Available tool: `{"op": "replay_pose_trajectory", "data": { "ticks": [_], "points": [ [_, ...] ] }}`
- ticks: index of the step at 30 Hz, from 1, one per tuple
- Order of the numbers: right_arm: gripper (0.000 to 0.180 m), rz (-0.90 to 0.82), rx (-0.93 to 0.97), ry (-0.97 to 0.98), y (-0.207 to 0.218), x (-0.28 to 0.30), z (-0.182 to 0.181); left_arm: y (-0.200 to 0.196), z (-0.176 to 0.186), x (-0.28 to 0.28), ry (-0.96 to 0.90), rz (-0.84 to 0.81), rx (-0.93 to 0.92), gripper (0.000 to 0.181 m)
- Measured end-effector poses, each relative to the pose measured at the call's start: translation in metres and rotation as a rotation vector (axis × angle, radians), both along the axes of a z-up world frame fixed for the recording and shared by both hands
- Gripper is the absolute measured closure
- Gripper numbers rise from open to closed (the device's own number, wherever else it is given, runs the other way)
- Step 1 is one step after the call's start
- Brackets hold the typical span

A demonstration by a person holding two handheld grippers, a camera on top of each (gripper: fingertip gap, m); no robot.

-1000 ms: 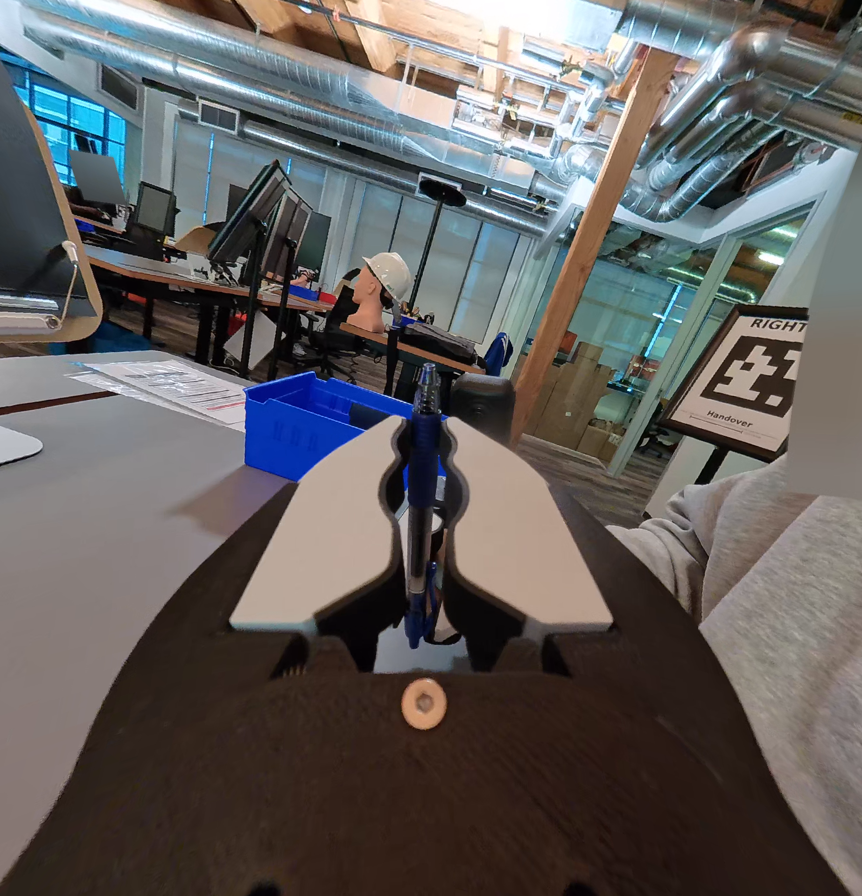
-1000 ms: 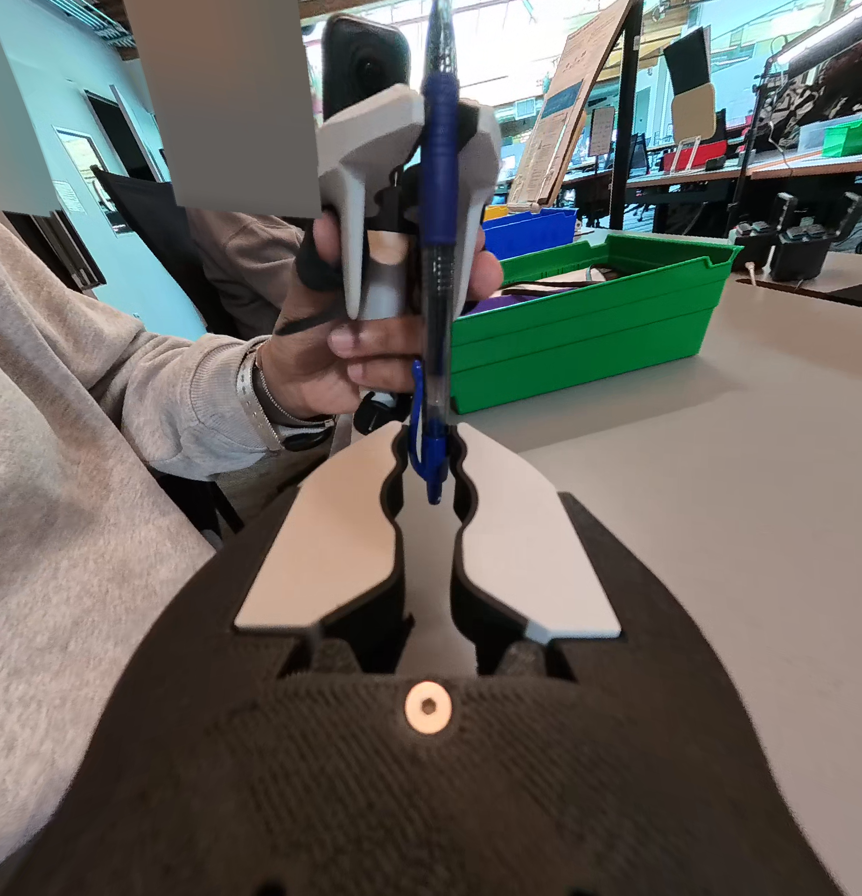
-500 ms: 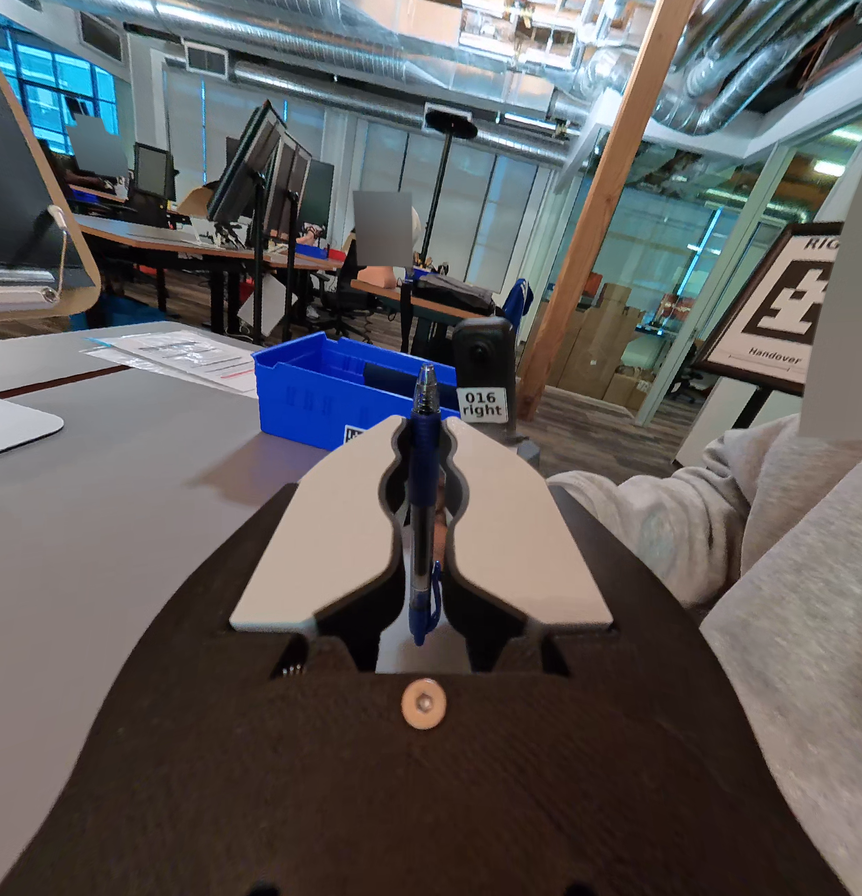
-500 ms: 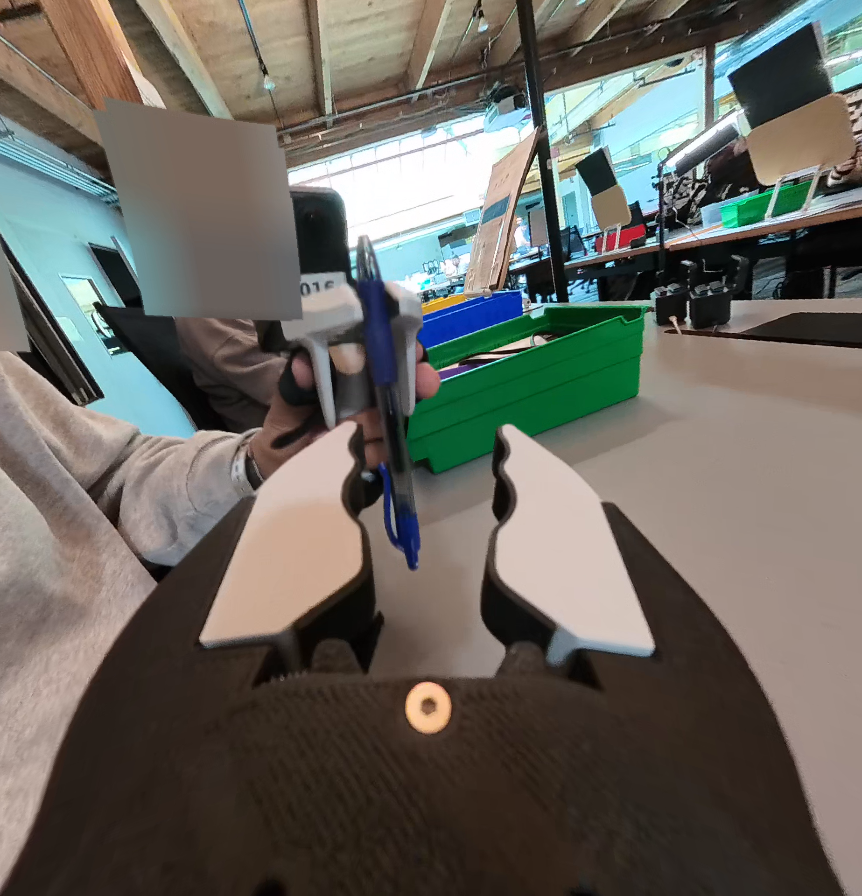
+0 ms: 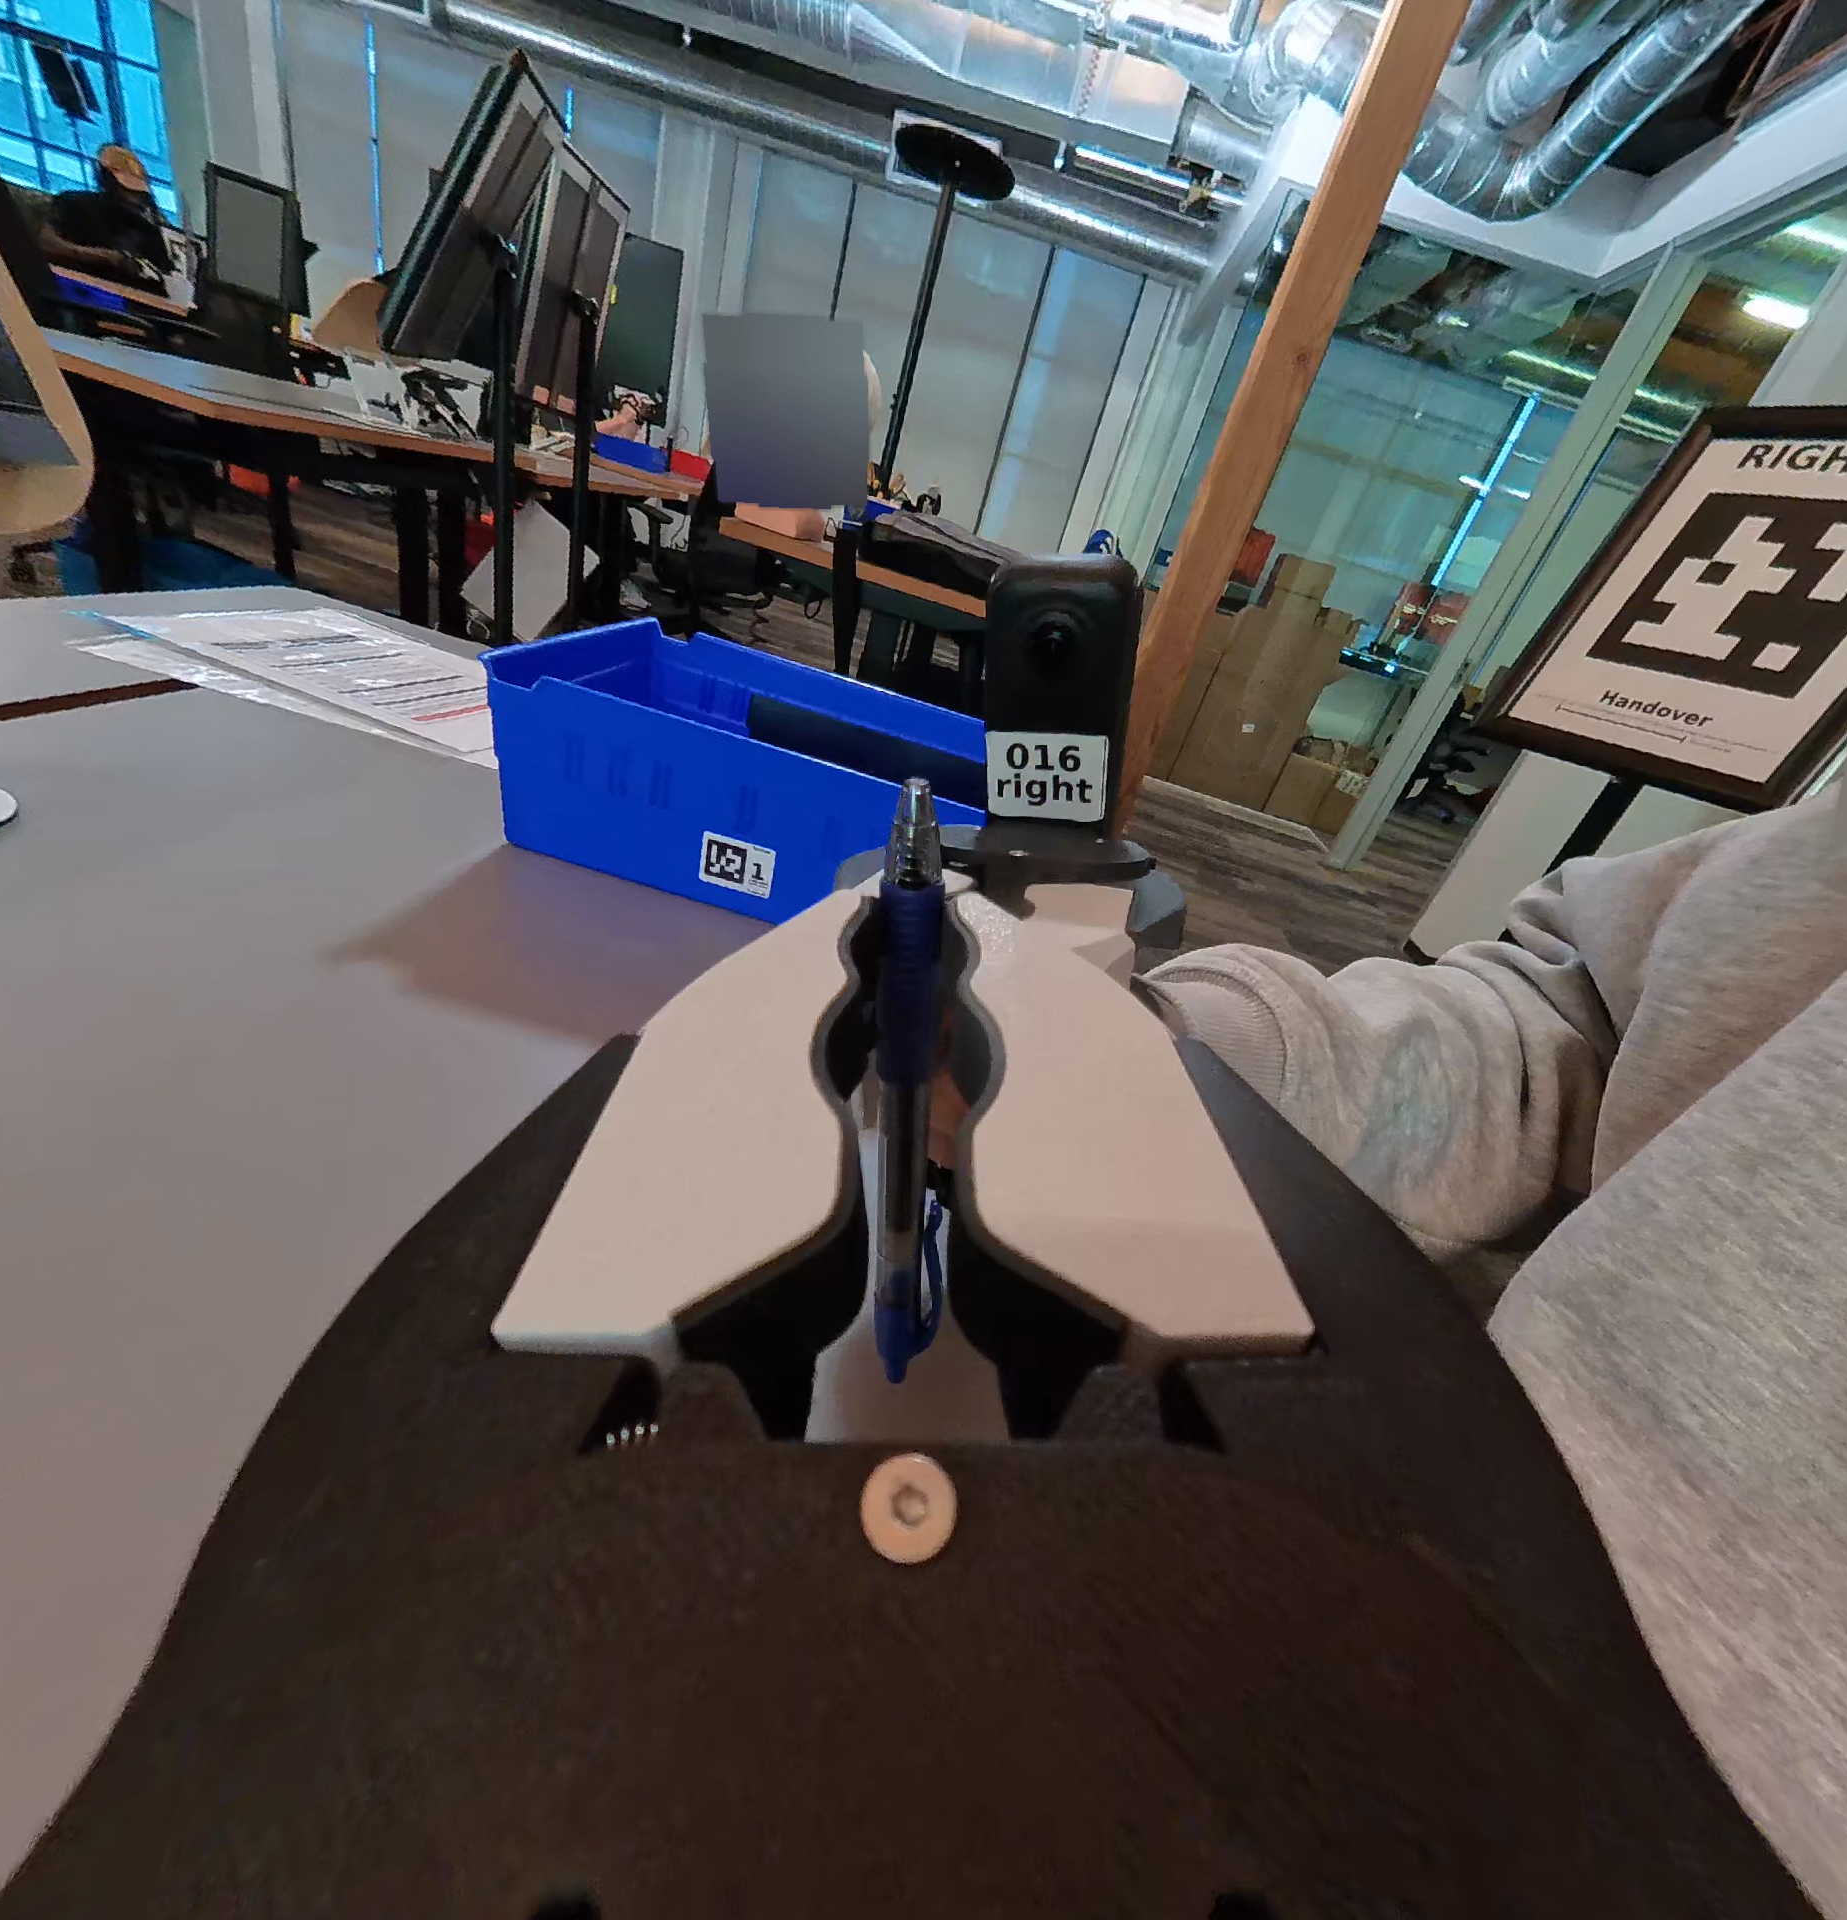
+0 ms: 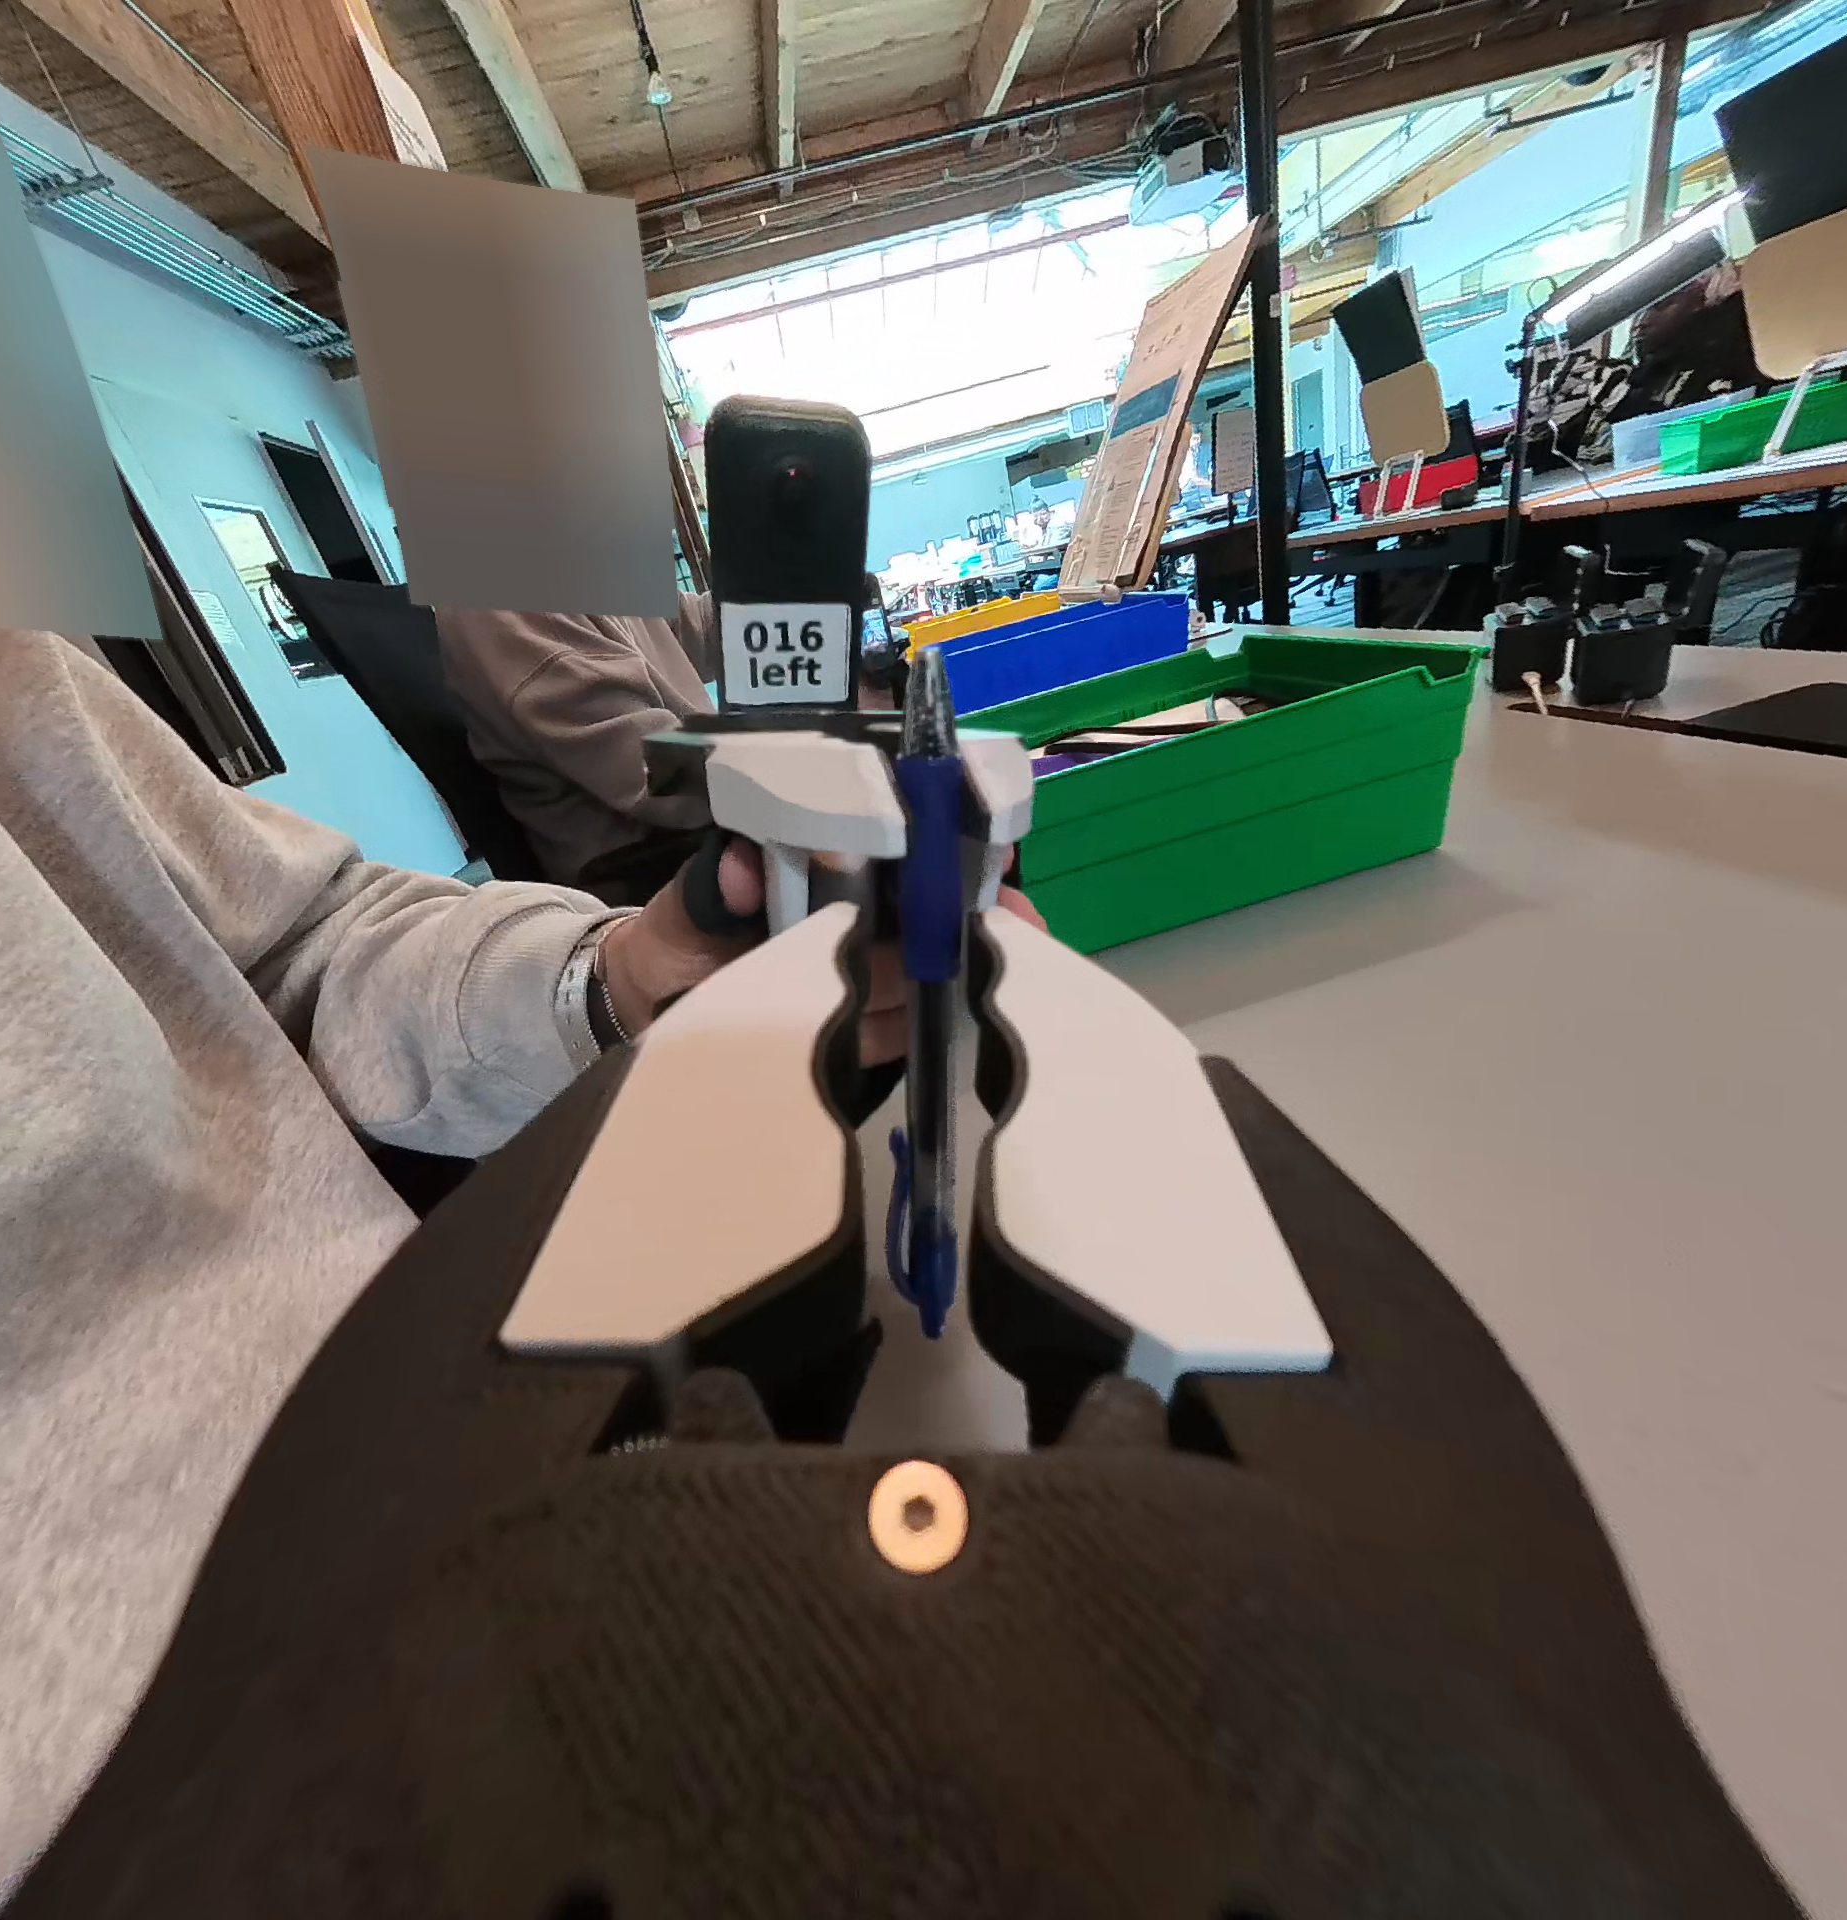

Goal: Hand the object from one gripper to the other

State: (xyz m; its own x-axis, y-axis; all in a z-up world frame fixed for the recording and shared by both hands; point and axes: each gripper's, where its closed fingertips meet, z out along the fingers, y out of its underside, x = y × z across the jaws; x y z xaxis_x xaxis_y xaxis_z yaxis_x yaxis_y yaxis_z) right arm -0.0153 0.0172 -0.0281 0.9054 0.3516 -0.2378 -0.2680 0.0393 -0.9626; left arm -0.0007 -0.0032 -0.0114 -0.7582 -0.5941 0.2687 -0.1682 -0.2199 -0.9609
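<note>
My left gripper [image 5: 903,997] is pinching a blue retractable pen [image 5: 906,1049] between its 2 white fingers [image 5: 721,1132], closed tight on the rubber grip section. The pen stands upright, tip upward, clip end low between the finger bases.

My right gripper [image 6: 914,997] faces the left one at very close range. In the right wrist view the same pen [image 6: 929,987] runs down the channel between its 2 fingers [image 6: 1106,1143], which are spread slightly. I see a narrow gap on each side of the barrel, so this gripper surrounds the pen without clamping it. I judge the handover to be midway, with the pen held by the left side only.

The main risk, as I read it, is timing. If the left gripper lets go before the right one closes, the pen drops onto the grey table [image 6: 1521,1039]. If the right fingers close on the loose clip instead of the barrel, the pen could twist or slip. The 2 sets of fingers are also close enough to bump.

Around me, a blue bin [image 5: 690,748] sits on the table beyond the left gripper, with a printed sheet [image 5: 306,665] farther back. A green bin [image 6: 1262,779] sits beyond the right gripper, with blue and yellow bins behind it. A person's grey sleeves [image 6: 275,935] frame both views. Nothing stands between the grippers except the pen.
</note>
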Motion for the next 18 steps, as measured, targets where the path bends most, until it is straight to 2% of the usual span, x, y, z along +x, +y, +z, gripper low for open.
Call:
{"op": "replay_pose_trajectory", "data": {
  "ticks": [2,7,10,15,18],
  "points": [
    [0.168,-0.004,-0.008,-0.005,0.000,0.001,-0.001,-0.002,-0.001,0.000,0.002,-0.006,0.000,0.169],
    [0.168,0.005,-0.024,0.006,0.000,0.001,-0.002,-0.001,-0.001,0.000,0.020,-0.021,-0.024,0.167],
    [0.168,-0.004,-0.018,0.014,-0.001,0.003,-0.001,0.002,0.000,0.002,0.033,-0.015,-0.064,0.141],
    [0.168,-0.038,0.012,0.051,-0.006,0.016,0.004,0.011,-0.012,0.005,0.056,-0.016,-0.062,0.128],
    [0.168,-0.059,0.030,0.053,-0.011,0.022,0.008,0.009,-0.026,0.006,0.144,-0.069,-0.064,0.120]
  ]
}}
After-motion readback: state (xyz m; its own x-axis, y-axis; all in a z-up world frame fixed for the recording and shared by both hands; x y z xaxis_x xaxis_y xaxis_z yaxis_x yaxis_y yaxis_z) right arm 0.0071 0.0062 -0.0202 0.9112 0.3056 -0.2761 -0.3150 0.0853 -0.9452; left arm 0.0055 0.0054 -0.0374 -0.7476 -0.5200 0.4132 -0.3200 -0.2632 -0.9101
